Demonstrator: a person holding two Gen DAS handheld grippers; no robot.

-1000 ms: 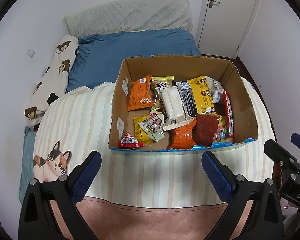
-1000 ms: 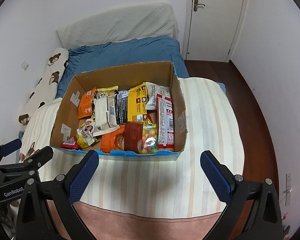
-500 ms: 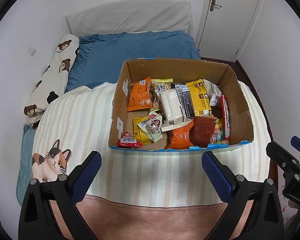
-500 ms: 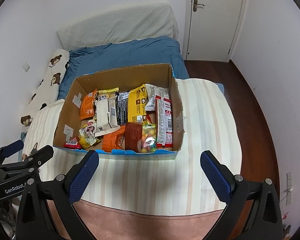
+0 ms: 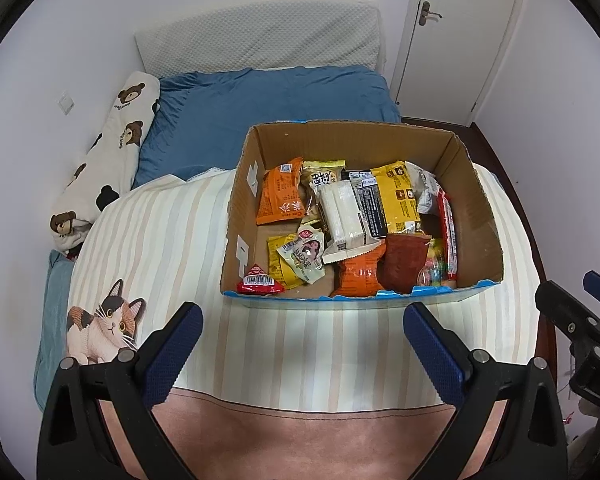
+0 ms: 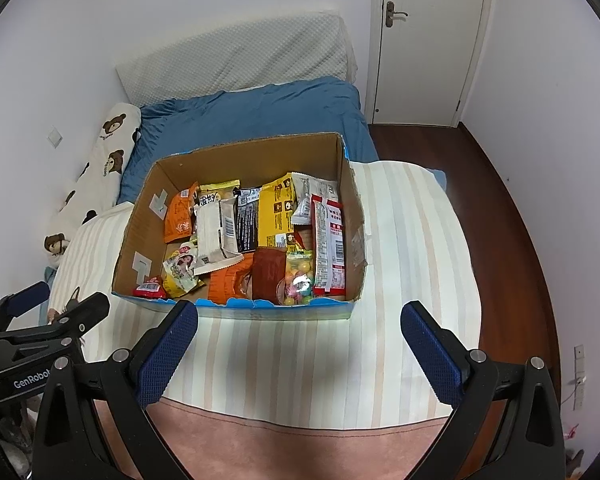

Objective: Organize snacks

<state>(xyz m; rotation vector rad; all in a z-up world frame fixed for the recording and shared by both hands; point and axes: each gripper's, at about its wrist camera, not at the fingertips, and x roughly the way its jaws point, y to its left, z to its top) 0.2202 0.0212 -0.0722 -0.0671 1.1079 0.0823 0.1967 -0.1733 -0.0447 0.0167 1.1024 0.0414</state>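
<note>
Both our grippers, left [image 5: 302, 330] and right [image 6: 299, 327], have drawn back from the box [image 5: 476, 184]. We hold both spread wide, gripping nothing. Snacks [image 5: 342, 216] fill the box.

We see the box [image 5: 476, 200] sitting on the blanket [image 5: 172, 240] on the bed [image 6: 260, 116], snacks [image 5: 340, 216] packed inside. Behind it lies the duvet [image 5: 268, 100], then the headboard [image 5: 260, 40]. A pillow [image 5: 112, 152] runs along the left wall; the door [image 6: 424, 40] stands behind right.
</note>
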